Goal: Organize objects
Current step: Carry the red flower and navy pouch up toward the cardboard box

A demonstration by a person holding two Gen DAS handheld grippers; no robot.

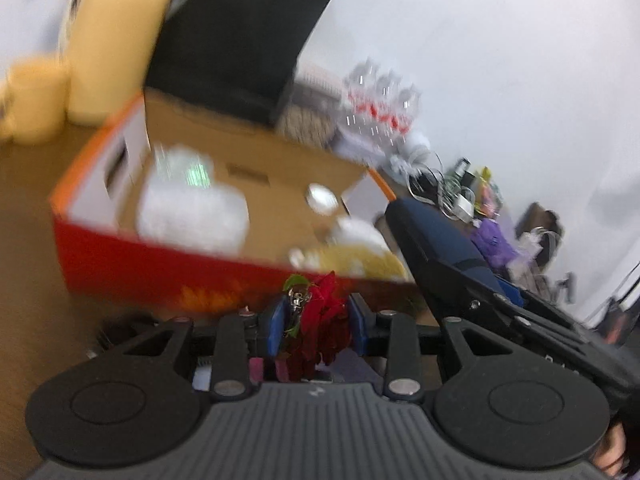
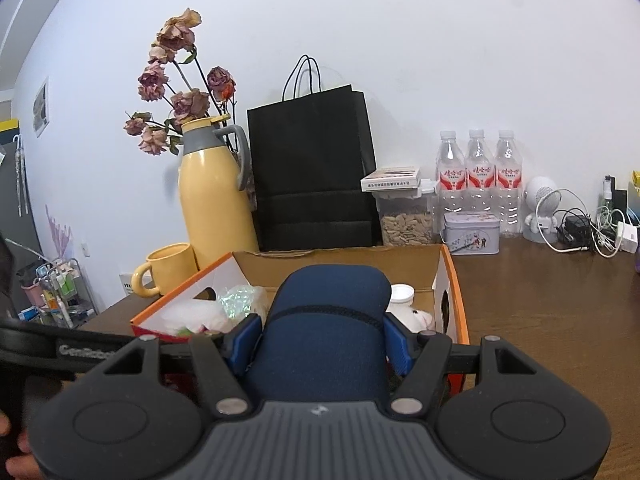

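Observation:
My left gripper (image 1: pixel 316 324) is shut on a red flower ornament (image 1: pixel 320 320) with a green leaf and a metal clip, held just in front of the red-orange cardboard box (image 1: pixel 160 268). My right gripper (image 2: pixel 320 336) is shut on a dark blue case (image 2: pixel 324 328) and holds it over the box's (image 2: pixel 456 292) near edge. The case and right gripper also show in the left wrist view (image 1: pixel 440 236), at the box's right end. Inside the box lie white plastic bags (image 2: pixel 200 316), a white jar (image 2: pixel 402 294) and a small white figure.
Behind the box stand a yellow thermos (image 2: pixel 212 200) with dried roses, a yellow mug (image 2: pixel 166 268), a black paper bag (image 2: pixel 316 172), a seed container (image 2: pixel 406 220), a tin (image 2: pixel 472 232), three water bottles (image 2: pixel 480 176) and tangled cables (image 2: pixel 588 228). The left wrist view is motion-blurred.

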